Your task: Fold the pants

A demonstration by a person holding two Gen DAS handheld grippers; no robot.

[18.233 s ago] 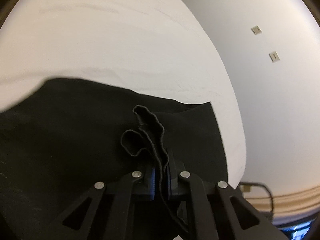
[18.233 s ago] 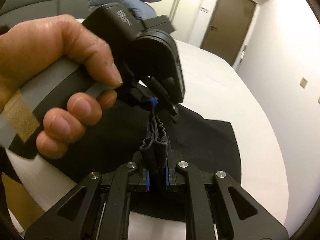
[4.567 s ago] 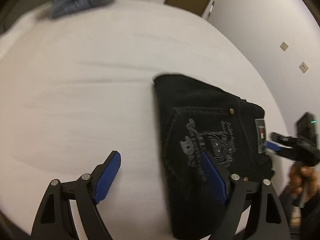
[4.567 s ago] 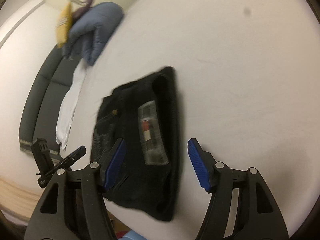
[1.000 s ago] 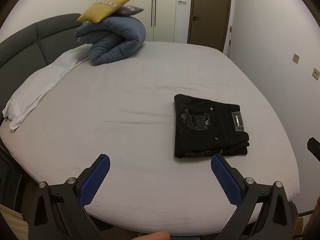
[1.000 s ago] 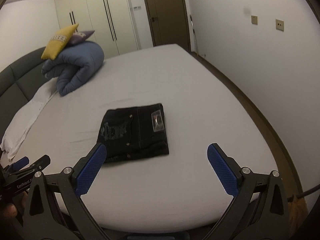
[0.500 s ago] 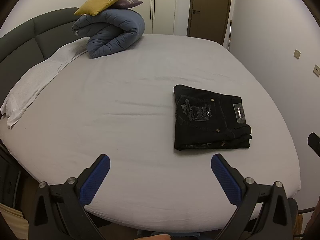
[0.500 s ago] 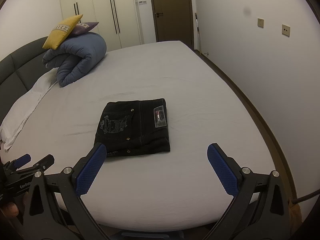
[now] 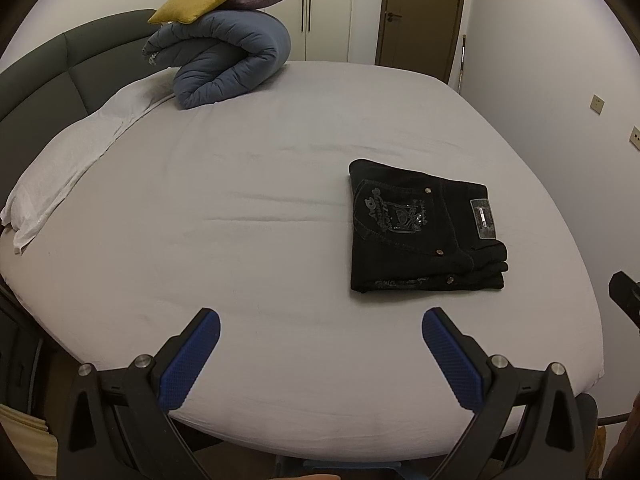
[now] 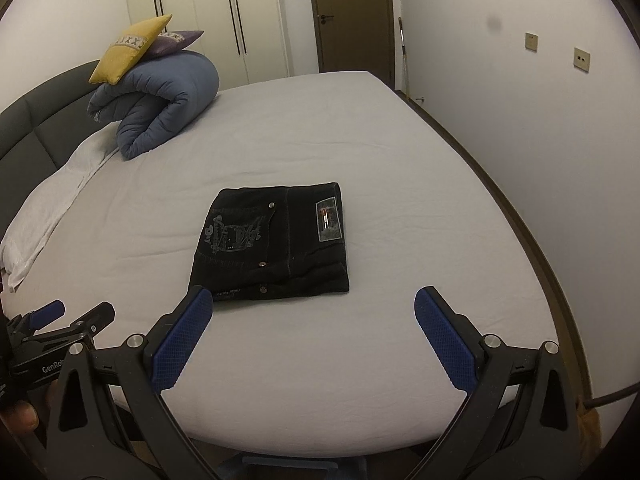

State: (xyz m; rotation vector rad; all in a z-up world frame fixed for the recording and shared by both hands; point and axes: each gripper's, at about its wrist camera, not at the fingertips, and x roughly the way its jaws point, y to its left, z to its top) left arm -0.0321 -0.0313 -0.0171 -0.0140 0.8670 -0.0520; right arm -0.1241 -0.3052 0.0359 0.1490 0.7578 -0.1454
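Left wrist view shows the pants (image 9: 424, 232) lying as a compact square on the bed (image 9: 240, 240), toward its right side, pocket and waist label facing up. The left gripper (image 9: 321, 344) hangs short of the bed edge, fingers spread wide and empty. The right gripper (image 10: 313, 320) does likewise, its left finger overlapping the pants' near corner only in view. Folding looks finished; at most, the next move is squaring the stacked near edge.
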